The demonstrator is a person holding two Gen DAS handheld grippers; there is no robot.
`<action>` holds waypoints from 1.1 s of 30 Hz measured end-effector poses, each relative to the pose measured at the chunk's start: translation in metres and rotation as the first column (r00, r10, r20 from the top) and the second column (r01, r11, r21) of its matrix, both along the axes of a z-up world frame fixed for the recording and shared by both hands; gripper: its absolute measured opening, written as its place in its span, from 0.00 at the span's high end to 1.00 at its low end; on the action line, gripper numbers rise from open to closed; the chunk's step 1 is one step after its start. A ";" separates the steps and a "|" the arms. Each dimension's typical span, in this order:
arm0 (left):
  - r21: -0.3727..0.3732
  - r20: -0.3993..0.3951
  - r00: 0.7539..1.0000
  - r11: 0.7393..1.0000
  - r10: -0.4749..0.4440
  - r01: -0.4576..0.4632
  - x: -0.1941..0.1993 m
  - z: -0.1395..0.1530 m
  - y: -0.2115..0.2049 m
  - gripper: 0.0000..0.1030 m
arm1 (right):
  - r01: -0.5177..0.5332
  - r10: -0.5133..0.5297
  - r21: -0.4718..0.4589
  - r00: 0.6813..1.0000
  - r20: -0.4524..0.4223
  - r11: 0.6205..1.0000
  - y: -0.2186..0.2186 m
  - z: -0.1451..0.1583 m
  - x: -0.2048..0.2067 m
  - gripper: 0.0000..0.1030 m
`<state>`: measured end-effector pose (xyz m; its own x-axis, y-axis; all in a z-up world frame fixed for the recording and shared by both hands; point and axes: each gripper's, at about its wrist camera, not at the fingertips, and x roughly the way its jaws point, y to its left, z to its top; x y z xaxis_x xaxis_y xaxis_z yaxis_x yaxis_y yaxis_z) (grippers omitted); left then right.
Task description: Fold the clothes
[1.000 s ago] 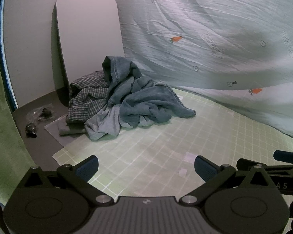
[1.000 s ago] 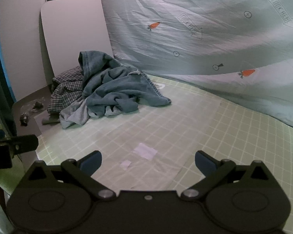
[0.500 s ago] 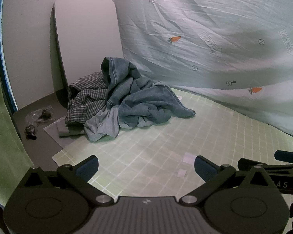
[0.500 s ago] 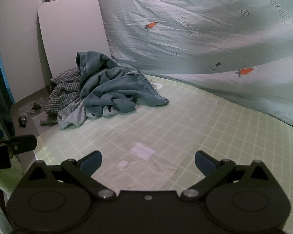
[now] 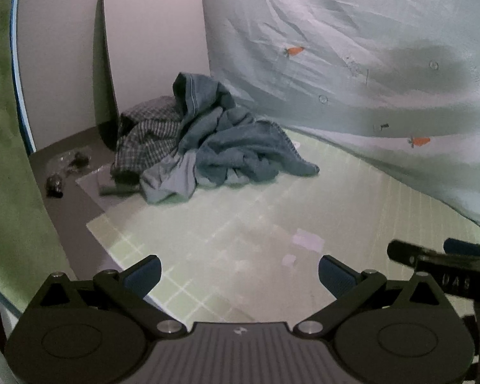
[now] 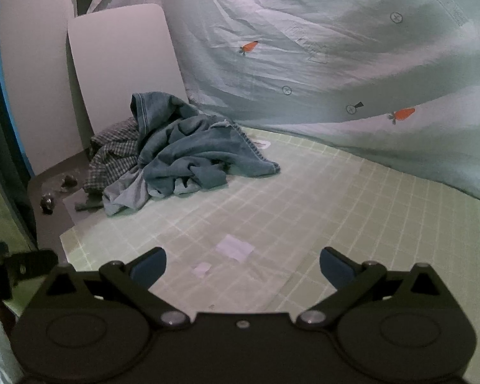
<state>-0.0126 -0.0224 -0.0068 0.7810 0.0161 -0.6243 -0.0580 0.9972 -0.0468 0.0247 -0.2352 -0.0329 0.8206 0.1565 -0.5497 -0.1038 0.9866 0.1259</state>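
A heap of clothes lies at the far left of the green grid mat (image 5: 352, 211): a blue denim garment (image 5: 240, 147) on top, a dark checked shirt (image 5: 147, 137) behind it and a pale blue-grey piece (image 5: 172, 182) in front. The heap also shows in the right wrist view, with the denim garment (image 6: 195, 150) and checked shirt (image 6: 112, 156) on the mat (image 6: 352, 211). My left gripper (image 5: 240, 275) is open and empty, low over the mat's near edge. My right gripper (image 6: 242, 267) is open and empty, beside it to the right.
A pale sheet with carrot prints (image 5: 368, 64) hangs behind the mat. White boards (image 5: 153, 48) lean at the far left. Small dark objects (image 5: 56, 185) lie on the grey tabletop left of the heap. Two pale paper scraps (image 6: 235, 248) lie on the mat.
Both grippers have shifted slightly, so the heap sits a little differently in the views. Both stay open and empty. The clothes have not moved.
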 end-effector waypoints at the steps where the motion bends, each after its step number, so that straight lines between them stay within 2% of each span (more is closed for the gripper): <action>1: 0.003 -0.006 1.000 1.000 0.004 -0.004 -0.002 -0.002 -0.001 0.00 | 0.004 -0.004 0.005 1.000 0.001 1.000 -0.002 -0.002 -0.001 0.00; 9: 0.002 -0.048 0.999 1.000 -0.011 0.011 0.030 -0.009 -0.002 0.00 | 0.081 -0.081 -0.001 0.996 -0.030 0.997 -0.015 -0.012 0.019 0.00; 11: 0.013 -0.054 0.998 1.000 -0.017 0.018 0.048 -0.012 0.001 0.00 | 0.094 -0.095 -0.014 0.995 -0.039 0.995 -0.015 -0.015 0.033 0.00; 17: -0.016 -0.098 0.994 0.999 -0.044 0.043 0.113 -0.015 0.015 0.00 | 0.103 -0.107 -0.068 0.992 -0.064 0.992 -0.002 -0.022 0.083 0.00; 21: -0.030 -0.114 0.993 0.999 -0.037 0.033 0.170 -0.012 0.034 0.00 | 0.088 -0.094 -0.069 0.991 -0.093 0.994 0.021 -0.021 0.140 0.00; 25: -0.024 -0.115 0.993 1.000 0.000 -0.003 0.233 -0.009 0.066 0.00 | 0.079 -0.085 -0.088 0.994 -0.066 0.993 0.053 -0.014 0.207 0.01; 28: -0.009 -0.110 0.994 1.000 0.029 -0.030 0.284 -0.005 0.089 0.01 | 0.065 -0.069 -0.093 0.997 -0.036 0.994 0.077 -0.007 0.265 0.07; 30: 0.001 -0.098 0.995 0.999 0.034 -0.034 0.320 -0.002 0.104 0.02 | 0.038 -0.040 -0.064 0.999 -0.025 0.997 0.094 -0.002 0.308 0.12; 33: -0.043 -0.089 0.996 0.999 0.020 -0.024 0.370 -0.002 0.122 0.10 | -0.013 0.013 -0.018 1.000 -0.007 1.000 0.119 0.005 0.372 0.17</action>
